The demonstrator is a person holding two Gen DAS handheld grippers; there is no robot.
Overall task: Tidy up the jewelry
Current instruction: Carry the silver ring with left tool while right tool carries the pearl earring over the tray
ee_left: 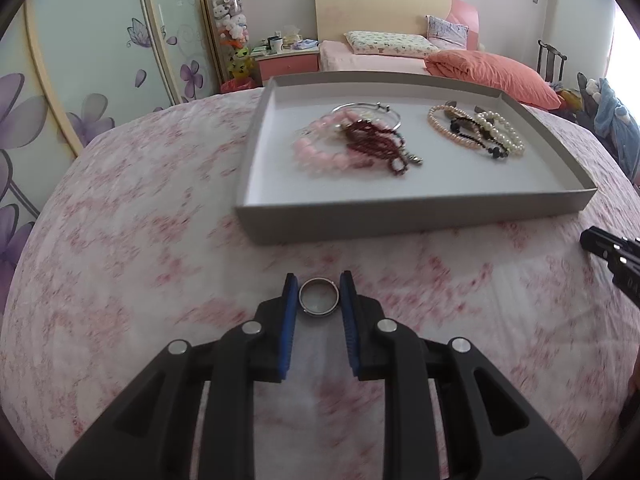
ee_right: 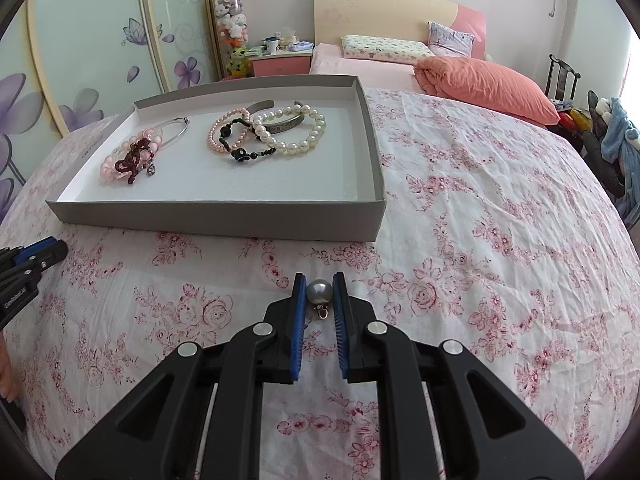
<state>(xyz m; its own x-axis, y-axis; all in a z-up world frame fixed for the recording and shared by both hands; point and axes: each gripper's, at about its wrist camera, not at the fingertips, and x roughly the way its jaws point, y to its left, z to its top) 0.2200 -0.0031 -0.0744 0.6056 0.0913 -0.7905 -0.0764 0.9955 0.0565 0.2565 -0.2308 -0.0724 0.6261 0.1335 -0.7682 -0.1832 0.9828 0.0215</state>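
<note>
My left gripper [ee_left: 319, 286] is shut on a silver ring [ee_left: 319, 297], held between its blue pads above the floral cloth. My right gripper [ee_right: 319, 285] is shut on a grey pearl pendant [ee_right: 319, 292] whose small metal loop hangs toward me. Ahead lies a shallow grey tray [ee_left: 412, 218] [ee_right: 216, 220]. In it sit a pink bead bracelet [ee_left: 320, 152] with a dark red bead strand [ee_left: 376, 144] and a thin silver bangle [ee_left: 384, 110]. Another pile holds a white pearl bracelet [ee_right: 296, 132], a pink pearl bracelet [ee_right: 218, 132], a black bead bracelet [ee_right: 244, 152] and a metal cuff [ee_right: 280, 124].
The tray rests on a surface covered with pink floral cloth [ee_right: 480, 240]. The right gripper's tip [ee_left: 612, 250] shows at the left view's right edge, and the left gripper's tip [ee_right: 32, 258] at the right view's left edge. Behind are a bed [ee_right: 380, 64], a wardrobe and a chair [ee_right: 560, 76].
</note>
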